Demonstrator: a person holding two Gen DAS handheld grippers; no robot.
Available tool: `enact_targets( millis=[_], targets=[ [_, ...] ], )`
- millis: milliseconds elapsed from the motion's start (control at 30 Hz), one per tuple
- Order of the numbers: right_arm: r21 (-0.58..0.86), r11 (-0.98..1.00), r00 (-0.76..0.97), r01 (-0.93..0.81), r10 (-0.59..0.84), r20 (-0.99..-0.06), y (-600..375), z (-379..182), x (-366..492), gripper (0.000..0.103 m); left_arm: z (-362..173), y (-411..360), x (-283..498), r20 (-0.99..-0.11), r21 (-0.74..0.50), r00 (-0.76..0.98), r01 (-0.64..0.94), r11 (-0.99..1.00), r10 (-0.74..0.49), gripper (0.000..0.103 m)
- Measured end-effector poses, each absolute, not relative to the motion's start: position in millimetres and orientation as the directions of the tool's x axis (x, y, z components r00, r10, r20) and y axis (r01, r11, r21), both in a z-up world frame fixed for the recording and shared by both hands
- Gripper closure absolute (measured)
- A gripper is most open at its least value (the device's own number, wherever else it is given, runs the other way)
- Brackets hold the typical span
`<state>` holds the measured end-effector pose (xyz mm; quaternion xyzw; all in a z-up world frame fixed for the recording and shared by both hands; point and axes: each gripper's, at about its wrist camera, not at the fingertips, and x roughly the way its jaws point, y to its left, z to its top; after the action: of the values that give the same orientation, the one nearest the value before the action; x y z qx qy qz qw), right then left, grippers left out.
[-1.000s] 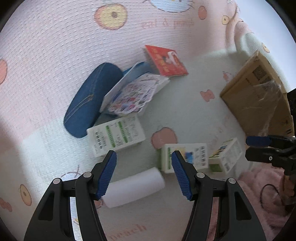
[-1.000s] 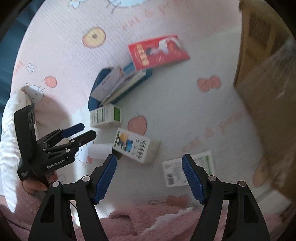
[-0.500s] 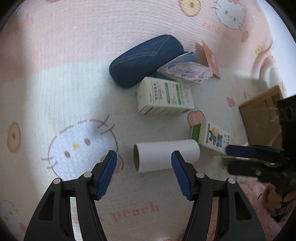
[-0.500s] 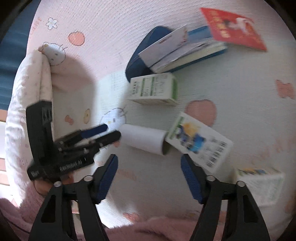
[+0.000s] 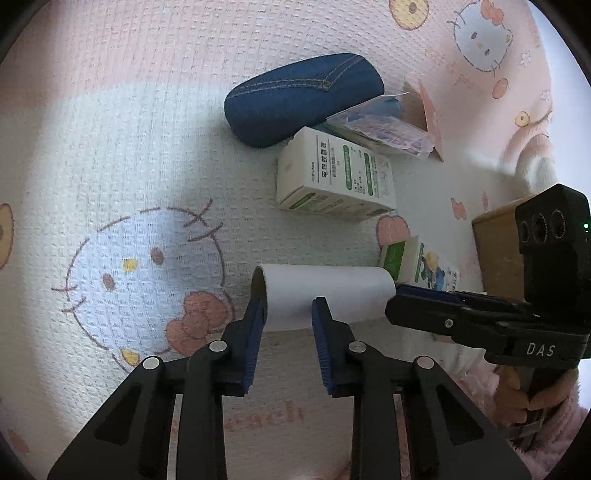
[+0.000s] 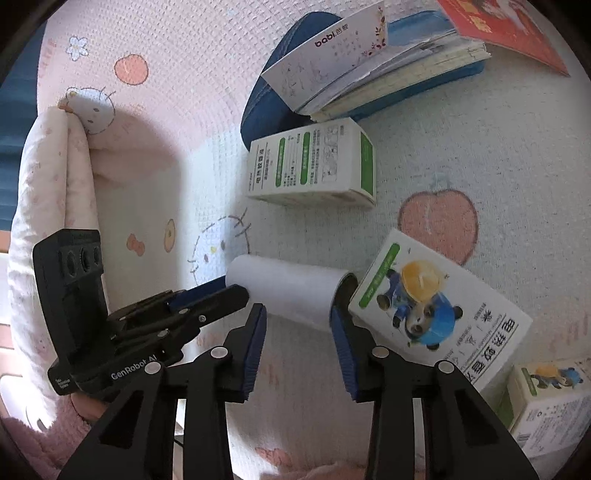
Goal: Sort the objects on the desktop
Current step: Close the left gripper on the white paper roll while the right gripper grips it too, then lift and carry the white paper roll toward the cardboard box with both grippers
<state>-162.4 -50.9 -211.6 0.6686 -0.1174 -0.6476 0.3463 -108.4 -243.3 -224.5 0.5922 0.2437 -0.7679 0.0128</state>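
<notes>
Three cartons (image 6: 314, 162), one white roll (image 6: 291, 291), one denim case (image 5: 303, 96).

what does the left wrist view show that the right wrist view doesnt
Only the left wrist view: the denim case's full top and a brown carton at the right edge.

Only the right wrist view: a second panda box at lower right, a red booklet, and a folded quilt edge.

Both: the white roll, with each gripper closing on one end of it, the green-and-white box and the tilted panda box.
</notes>
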Motion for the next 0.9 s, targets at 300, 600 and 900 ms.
enact_targets(
  millis=[300, 600, 900],
  targets=[
    [0.601, -0.718, 0.078, 0.352, -0.617, -0.783, -49.1, -181.3, -165.3, 0.068, -184.2, -236.6, -118.3, -0.916, -0.307, -0.339, 0.253, -0.917, 0.214, 0.073],
    [0.604, -0.709, -0.081, 0.364, -0.67, -0.738, -15.3, -121.0, -170.9, 0.068, -114.0, -218.4, -145.0, -0.846, -0.339, -0.48, 0.152, -0.929, 0.23, 0.073],
    [0.63, -0.746, -0.292, 0.216, -0.665, -0.688, 64.0, -74.9, -177.5, 0.079, -74.5, -152.8, -191.0, -0.784, -0.356, -0.529, -0.046, -0.934, 0.325, 0.073]
  ],
)
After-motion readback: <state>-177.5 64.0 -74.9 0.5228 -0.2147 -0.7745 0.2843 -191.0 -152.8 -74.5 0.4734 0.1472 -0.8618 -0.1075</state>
